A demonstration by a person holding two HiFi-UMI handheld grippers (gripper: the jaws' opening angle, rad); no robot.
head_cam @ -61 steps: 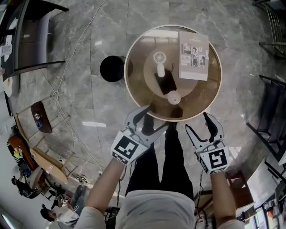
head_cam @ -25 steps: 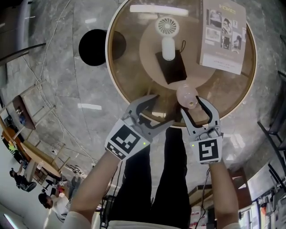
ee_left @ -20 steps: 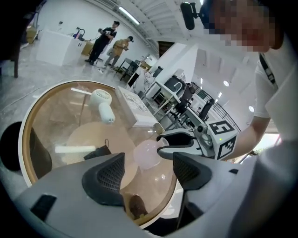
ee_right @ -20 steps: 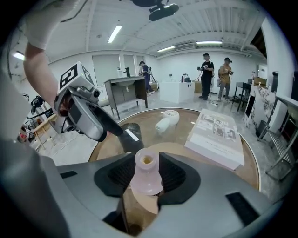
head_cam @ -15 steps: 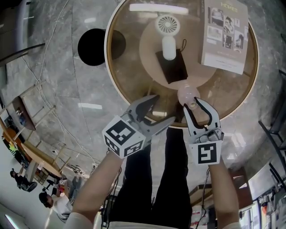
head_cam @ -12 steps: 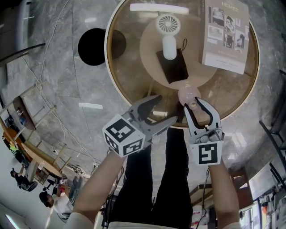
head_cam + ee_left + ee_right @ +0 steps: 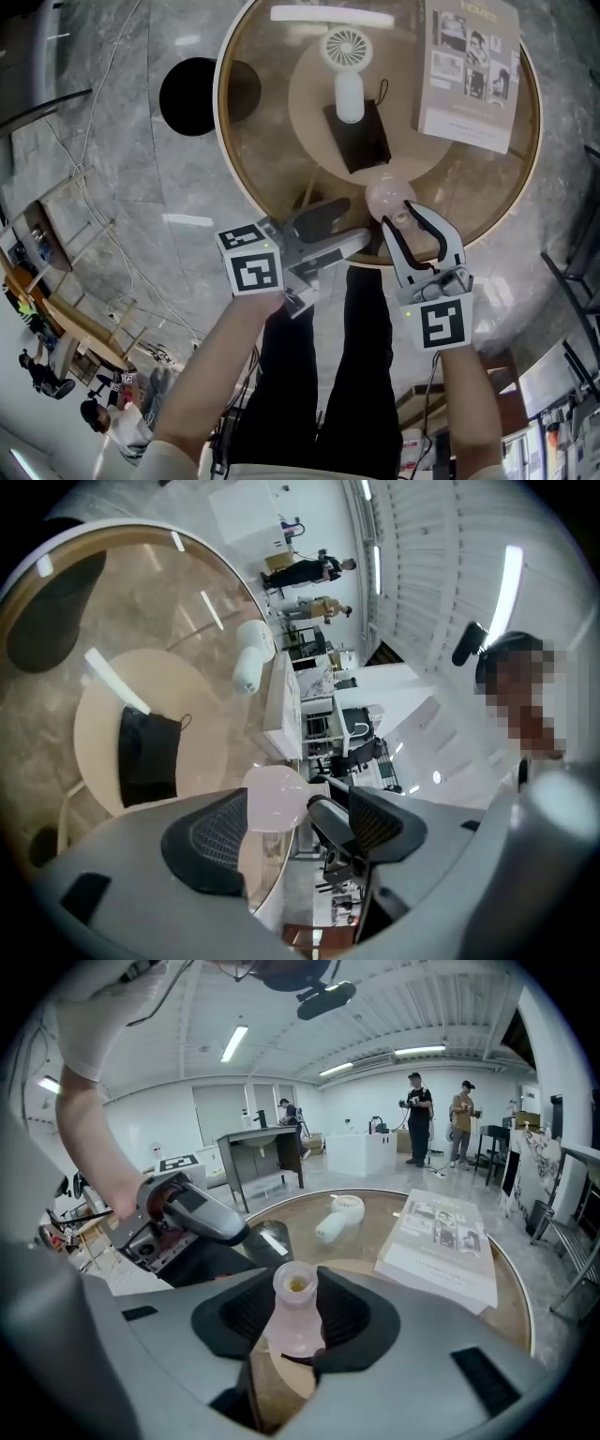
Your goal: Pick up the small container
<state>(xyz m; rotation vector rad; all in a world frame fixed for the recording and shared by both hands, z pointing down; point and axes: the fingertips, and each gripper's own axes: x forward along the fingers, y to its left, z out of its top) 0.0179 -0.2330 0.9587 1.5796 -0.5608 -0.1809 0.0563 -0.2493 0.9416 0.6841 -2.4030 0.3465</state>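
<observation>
The small container [image 7: 387, 194] is a pale pink, narrow-necked bottle at the near rim of the round glass table [image 7: 246, 150]. My right gripper [image 7: 401, 217] is shut on it. In the right gripper view the black pads press both sides of the container [image 7: 295, 1321], and its open mouth points up between the jaws of the right gripper [image 7: 298, 1312]. My left gripper [image 7: 349, 225] lies on its side just left of the container, open, with its jaws pointing right. In the left gripper view the container [image 7: 274, 799] shows beyond the left gripper [image 7: 300, 832], which has nothing between its pads.
On the table lie a white hand-held fan [image 7: 347, 66], a black pouch [image 7: 356, 136] and a printed booklet [image 7: 469, 70]. A black round object [image 7: 192, 94] stands on the marble floor left of the table. My legs [image 7: 319, 375] are directly below the table's edge.
My right jaws have closed onto the pink container. The left gripper has rolled onto its side and swung its jaws to the right, towards the container.
</observation>
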